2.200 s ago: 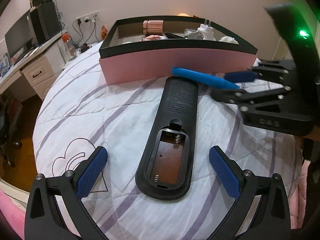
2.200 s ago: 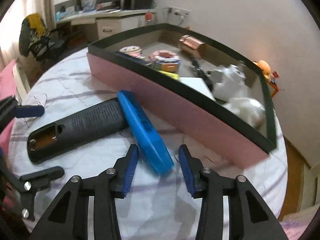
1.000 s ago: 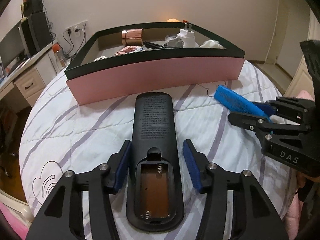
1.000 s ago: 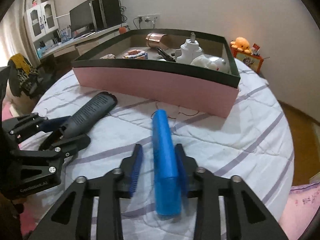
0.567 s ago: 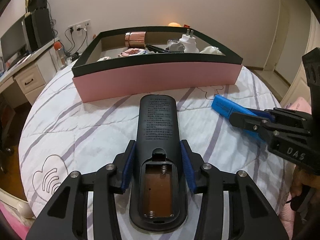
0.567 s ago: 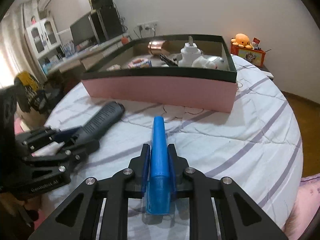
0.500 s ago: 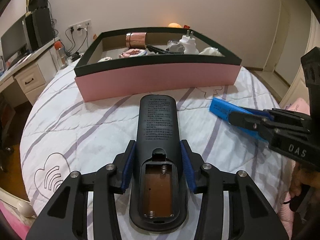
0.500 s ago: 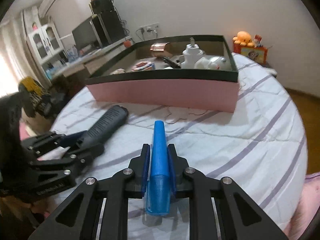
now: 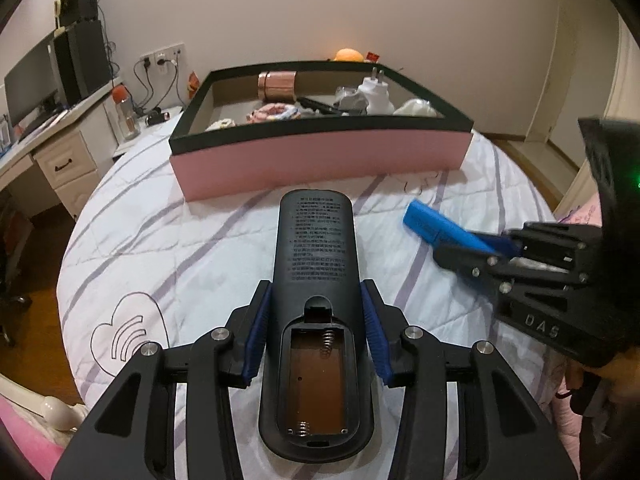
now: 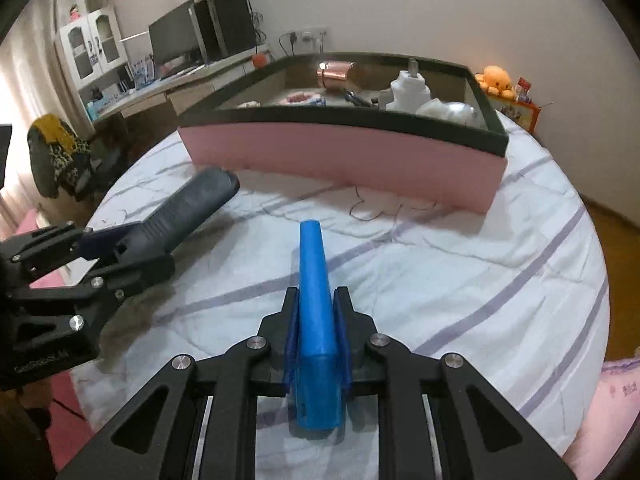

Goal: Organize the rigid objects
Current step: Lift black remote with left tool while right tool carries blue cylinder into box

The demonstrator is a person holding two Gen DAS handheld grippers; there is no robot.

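Observation:
My left gripper [image 9: 316,320] is shut on a black remote control [image 9: 316,280] that lies back-up with its battery bay open, held above the bed. My right gripper [image 10: 316,332] is shut on a long blue plastic piece [image 10: 314,280], also held above the bed. In the left wrist view the right gripper [image 9: 492,248] and the blue piece [image 9: 432,226] are to the right. In the right wrist view the left gripper [image 10: 116,252] and the remote [image 10: 192,204] are at the left. A pink box with a black rim [image 9: 320,160] [image 10: 344,152] stands ahead of both.
The box holds a copper cylinder [image 9: 277,85], a white plug adapter [image 9: 374,96], a pink ring item [image 9: 272,112] and other small things. The round bed has a white, purple-striped sheet [image 9: 200,240]. A desk with a monitor [image 9: 60,64] stands at the left.
Both grippers closed on their objects and lifted them off the sheet. Over the last half second both rose slightly and the box now looks lower and farther in the views.

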